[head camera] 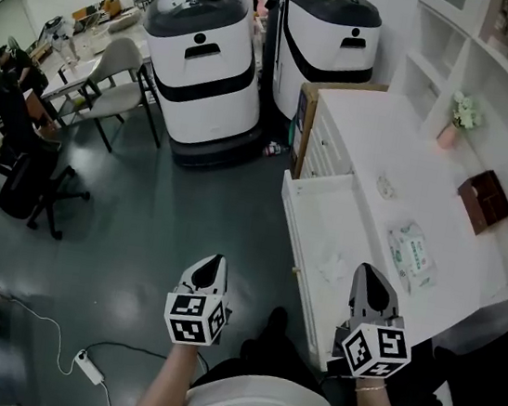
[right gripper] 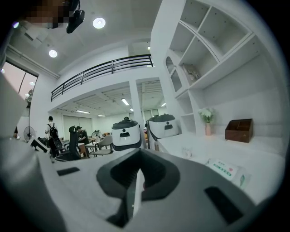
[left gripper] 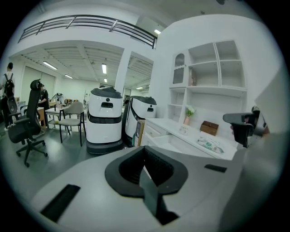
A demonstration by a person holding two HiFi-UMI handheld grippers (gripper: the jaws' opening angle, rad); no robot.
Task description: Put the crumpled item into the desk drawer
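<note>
Both grippers are held low in front of the person, short of the desk and well apart. The left gripper (head camera: 215, 262) hangs over the grey floor (head camera: 138, 228); in its own view the left gripper (left gripper: 144, 166) has its jaws pressed together with nothing between them. The right gripper (head camera: 368, 272) sits at the near end of the open drawer (head camera: 306, 216), and the right gripper view shows that gripper's (right gripper: 137, 176) jaws likewise closed on nothing. The drawer stands pulled out from the front edge of the white tabletop (head camera: 367, 129). The crumpled item (head camera: 334, 267) shows only as a faint pale shape on the drawer's floor toward its near end, hard to make out against the white. On the tabletop a pack of wipes (head camera: 411, 252) lies near the front edge, a small clear object (head camera: 386, 185) lies farther along, a brown box (head camera: 484, 200) stands at the back edge, and a pink vase (head camera: 449, 133) with flowers stands near the far back corner. Two white machines (head camera: 207, 69) stand on the floor beyond the desk.
</note>
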